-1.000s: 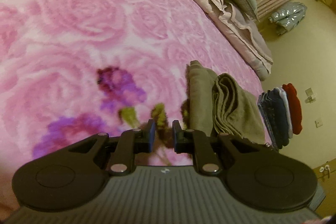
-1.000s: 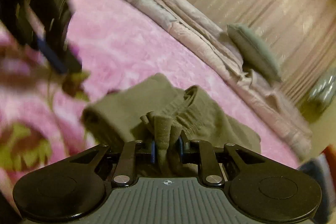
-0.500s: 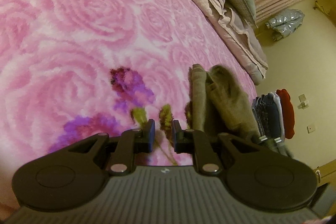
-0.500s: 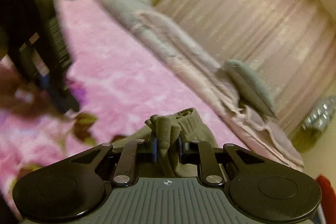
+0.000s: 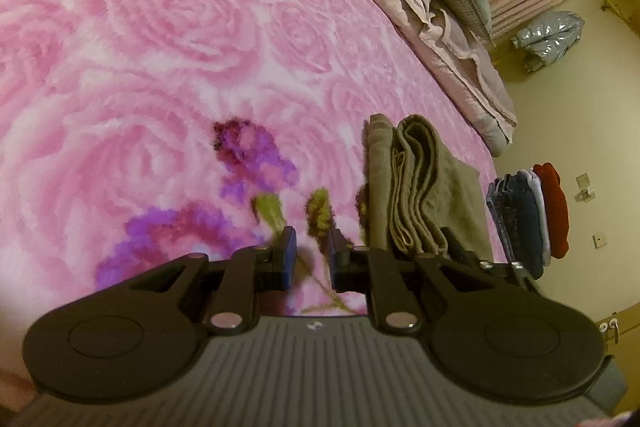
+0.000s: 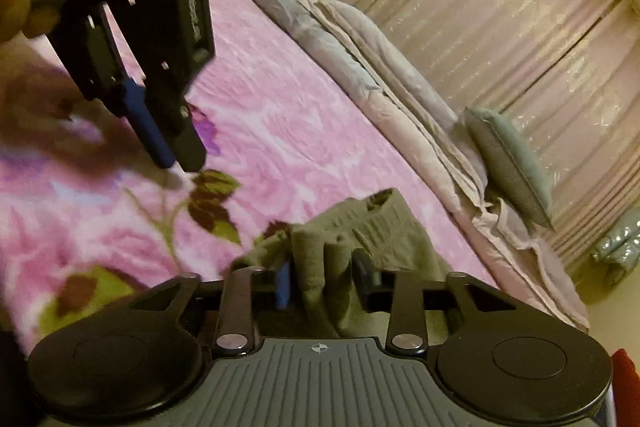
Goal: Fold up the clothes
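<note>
Fingers [image 6: 285, 281] opening around bunched olive garment [image 6: 360, 227]

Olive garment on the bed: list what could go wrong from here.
1. The right gripper is opening with a bunched ridge of the olive garment between its jaws; the cloth may snag on a pad and drag the folds apart on withdrawal.
2. The garment lies near the edge of the pink blanket; a tug might slide it toward the floor.
3. The left gripper holds nothing, so nothing steadies the pile.
</note>
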